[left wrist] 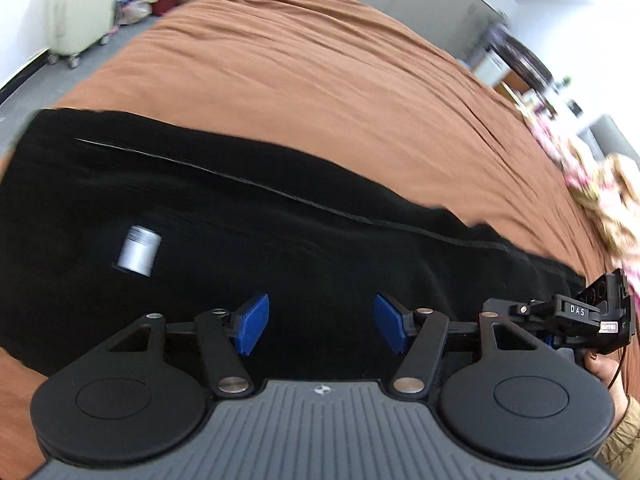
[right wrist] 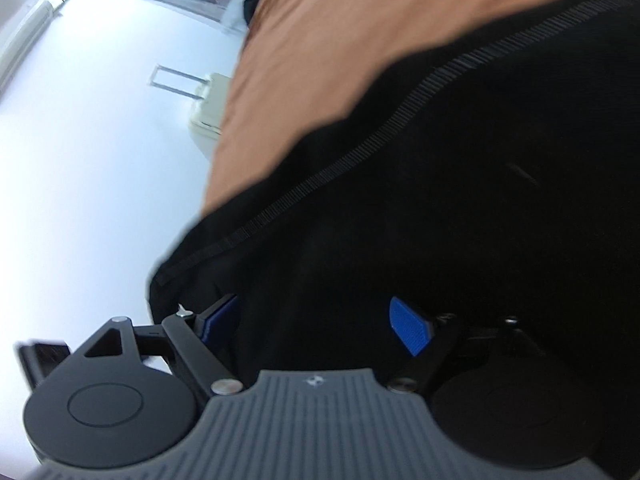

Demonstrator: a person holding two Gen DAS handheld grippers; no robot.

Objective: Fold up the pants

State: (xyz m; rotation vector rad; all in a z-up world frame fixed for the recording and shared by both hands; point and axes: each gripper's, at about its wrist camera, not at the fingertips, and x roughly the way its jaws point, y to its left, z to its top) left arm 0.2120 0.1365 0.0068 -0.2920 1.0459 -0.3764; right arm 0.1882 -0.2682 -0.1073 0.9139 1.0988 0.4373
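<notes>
Where the black pants (left wrist: 280, 248) lie flat across the brown bedspread (left wrist: 320, 80), a grey label (left wrist: 138, 250) shows on the fabric. The left gripper (left wrist: 320, 324) hangs over the pants, jaws wide apart, nothing between the blue pads (left wrist: 252, 322). The right gripper (right wrist: 316, 328) sits low at the pants' edge, jaws wide; dark cloth lies between them, not pinched.

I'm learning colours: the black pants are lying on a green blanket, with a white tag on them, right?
Not quite. The blanket is brown, not green, as the left wrist view shows. The black pants do lie on it, with a white tag.
</notes>
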